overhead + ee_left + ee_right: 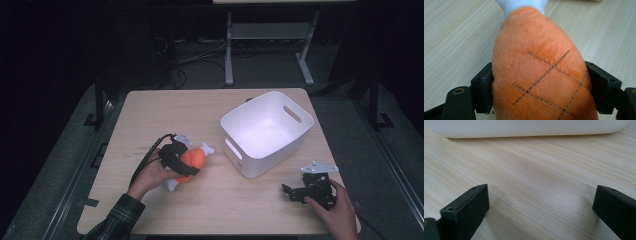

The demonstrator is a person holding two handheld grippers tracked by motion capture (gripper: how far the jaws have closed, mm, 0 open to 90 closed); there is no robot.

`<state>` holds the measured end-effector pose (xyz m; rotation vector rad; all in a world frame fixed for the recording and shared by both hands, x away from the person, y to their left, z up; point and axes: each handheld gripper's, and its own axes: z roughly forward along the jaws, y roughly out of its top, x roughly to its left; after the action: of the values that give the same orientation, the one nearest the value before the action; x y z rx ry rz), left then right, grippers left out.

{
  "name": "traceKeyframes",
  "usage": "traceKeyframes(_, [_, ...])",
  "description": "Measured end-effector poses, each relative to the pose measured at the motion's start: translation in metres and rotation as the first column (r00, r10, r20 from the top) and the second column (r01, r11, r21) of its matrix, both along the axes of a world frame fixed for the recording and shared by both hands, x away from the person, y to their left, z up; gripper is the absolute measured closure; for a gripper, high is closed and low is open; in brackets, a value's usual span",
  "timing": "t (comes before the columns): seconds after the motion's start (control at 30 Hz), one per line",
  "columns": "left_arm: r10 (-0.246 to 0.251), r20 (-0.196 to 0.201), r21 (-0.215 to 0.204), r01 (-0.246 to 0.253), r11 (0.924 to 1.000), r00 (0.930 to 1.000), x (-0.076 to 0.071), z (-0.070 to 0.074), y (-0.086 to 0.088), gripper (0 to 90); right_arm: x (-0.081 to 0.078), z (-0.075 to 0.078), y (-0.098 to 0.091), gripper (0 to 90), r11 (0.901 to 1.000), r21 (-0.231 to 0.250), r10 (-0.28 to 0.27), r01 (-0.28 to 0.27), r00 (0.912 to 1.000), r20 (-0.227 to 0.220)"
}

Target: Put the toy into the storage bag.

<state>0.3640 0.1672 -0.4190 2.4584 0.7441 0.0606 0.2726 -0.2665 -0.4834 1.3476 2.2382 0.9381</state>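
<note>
On the pale wooden tabletop (210, 200), my left hand-held gripper (539, 87) is clamped across the orange plush drumstick toy (536, 62).
I should lift it straight, keeping the squeeze firm, toward the white plastic bin (295, 131); my right hand-held gripper (541, 212) rests with jaws apart, empty.

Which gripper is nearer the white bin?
Right. The right gripper rests on the table just in front of the white bin, jaws open. The left gripper is farther off to its left, clamped on the orange plush drumstick.

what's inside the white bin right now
The white bin shows bare white floor and far walls in the high view. Its near wall hides the strip of floor just behind it.
</note>
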Motion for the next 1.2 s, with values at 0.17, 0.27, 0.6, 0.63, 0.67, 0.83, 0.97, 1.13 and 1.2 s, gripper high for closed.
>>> traceKeyframes(0.17, [-0.006, 0.008, -0.005, 0.006, 1.0, 0.9999, 0.0, 0.008, 0.002, 21.1, 0.0, 0.0, 0.0, 0.2, 1.0, 0.0, 0.0, 0.0, 1.0, 0.0])
traceKeyframes(0.27, [-0.022, 0.016, -0.003, 0.023, 0.9997, 0.9996, 0.001, 0.014, 0.004, 21.0, 0.0, 0.0, 0.0, 0.2, 1.0, 0.0, 0.0, 0.0, 1.0, 0.0])
traceKeyframes(0.6, [-0.035, 0.023, -0.036, 0.036, 0.9987, 0.9991, 0.002, 0.028, 0.008, 21.0, 0.0, 0.0, 0.0, 0.2, 1.0, 0.0, 0.0, 0.0, 1.0, 0.0])
traceKeyframes(0.63, [-0.04, 0.026, -0.038, 0.041, 0.9984, 0.9989, 0.003, 0.029, 0.008, 21.0, 0.0, 0.0, 0.0, 0.2, 1.0, 0.0, 0.0, 0.0, 1.0, 0.0])
traceKeyframes(0.67, [-0.039, 0.026, -0.042, 0.04, 0.9983, 0.9989, 0.003, 0.031, 0.008, 21.0, 0.0, 0.0, 0.0, 0.2, 1.0, -0.001, 0.0, 0.0, 1.0, 0.0])
traceKeyframes(0.83, [-0.046, 0.038, -0.051, 0.048, 0.9976, 0.9982, 0.004, 0.04, 0.007, 21.0, 0.0, 0.0, 0.0, 0.2, 1.0, -0.001, 0.0, 0.0, 1.0, 0.001])
traceKeyframes(0.97, [-0.057, 0.042, -0.054, 0.059, 0.9968, 0.9975, 0.005, 0.048, 0.007, 21.0, 0.0, 0.0, 0.0, 0.2, 1.0, -0.001, 0.001, -0.001, 1.0, 0.001])
traceKeyframes(1.13, [-0.064, 0.048, -0.059, 0.067, 0.996, 0.9968, 0.007, 0.058, 0.006, 21.0, 0.0, 0.0, 0.0, 0.2, 1.0, -0.001, 0.0, 0.0, 1.0, 0.0])
traceKeyframes(1.2, [-0.067, 0.052, -0.07, 0.071, 0.9951, 0.9964, 0.008, 0.063, 0.005, 21.0, 0.0, 0.0, 0.0, 0.2, 1.0, 0.001, -0.001, 0.001, 1.0, -0.001])
